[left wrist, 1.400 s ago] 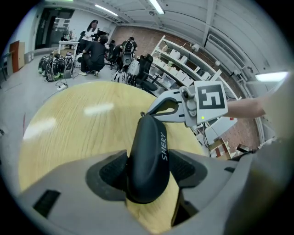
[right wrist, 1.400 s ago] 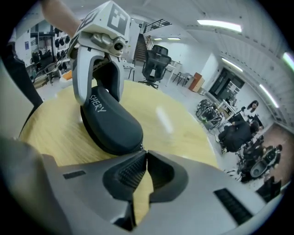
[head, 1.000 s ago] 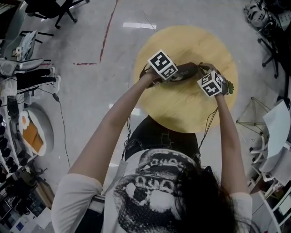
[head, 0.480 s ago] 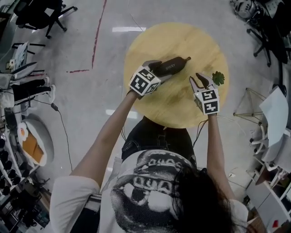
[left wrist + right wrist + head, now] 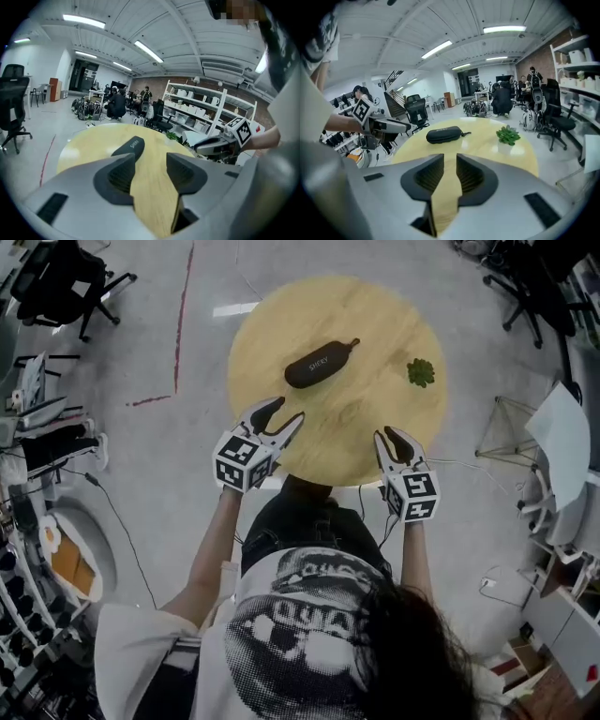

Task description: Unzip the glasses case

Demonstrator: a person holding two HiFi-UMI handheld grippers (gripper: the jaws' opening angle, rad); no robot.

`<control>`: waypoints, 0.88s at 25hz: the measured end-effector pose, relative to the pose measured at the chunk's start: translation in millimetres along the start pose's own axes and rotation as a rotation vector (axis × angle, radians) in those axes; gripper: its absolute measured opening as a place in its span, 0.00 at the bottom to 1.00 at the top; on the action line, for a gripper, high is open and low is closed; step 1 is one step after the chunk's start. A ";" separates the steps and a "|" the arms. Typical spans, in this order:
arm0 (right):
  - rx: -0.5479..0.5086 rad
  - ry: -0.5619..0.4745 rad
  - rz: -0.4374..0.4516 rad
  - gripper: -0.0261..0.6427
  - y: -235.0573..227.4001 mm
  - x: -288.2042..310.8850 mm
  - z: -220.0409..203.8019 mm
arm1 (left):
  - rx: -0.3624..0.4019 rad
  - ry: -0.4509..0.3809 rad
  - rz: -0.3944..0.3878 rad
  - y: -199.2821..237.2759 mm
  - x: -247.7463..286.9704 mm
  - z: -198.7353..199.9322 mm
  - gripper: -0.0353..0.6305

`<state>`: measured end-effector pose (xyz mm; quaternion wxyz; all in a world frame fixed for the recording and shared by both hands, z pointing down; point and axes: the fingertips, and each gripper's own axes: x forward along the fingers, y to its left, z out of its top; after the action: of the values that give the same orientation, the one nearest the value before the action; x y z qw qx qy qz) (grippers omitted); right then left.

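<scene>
A: What is changing?
B: The left gripper (image 5: 286, 412) and right gripper (image 5: 391, 435) are letting go and pulling back from the glasses case (image 5: 322, 362).
A: And the jaws?
B: They are closing on nothing.

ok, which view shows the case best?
Right gripper view: the case lies whole and side-on, with its pull cord visible. Head view shows it whole from above, but smaller. Left gripper view shows only one end; the rest is hidden.
</scene>
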<state>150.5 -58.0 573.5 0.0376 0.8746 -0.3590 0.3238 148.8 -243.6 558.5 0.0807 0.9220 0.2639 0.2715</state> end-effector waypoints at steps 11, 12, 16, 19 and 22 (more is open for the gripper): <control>0.069 -0.168 -0.007 0.16 39.1 -96.7 -17.6 | 0.103 0.006 -0.123 -127.2 -26.6 -23.4 0.38; 0.072 -0.181 -0.005 0.16 44.6 -104.3 -20.1 | 0.112 0.003 -0.132 -137.3 -32.4 -25.1 0.38; 0.069 -0.226 0.001 0.16 69.0 -131.3 -30.6 | 0.145 -0.004 -0.165 -171.9 -59.4 -37.9 0.38; 0.055 -0.261 -0.001 0.16 89.9 -153.5 -36.4 | 0.158 -0.006 -0.196 -196.7 -82.7 -50.6 0.37; 0.030 -0.291 -0.010 0.11 112.3 -174.1 -43.1 | 0.165 -0.017 -0.228 -219.5 -108.0 -60.3 0.35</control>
<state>-38.7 -23.2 485.4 -0.0261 0.9145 -0.3515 0.1987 -58.3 -114.5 495.5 0.0370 0.8917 0.3879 0.2303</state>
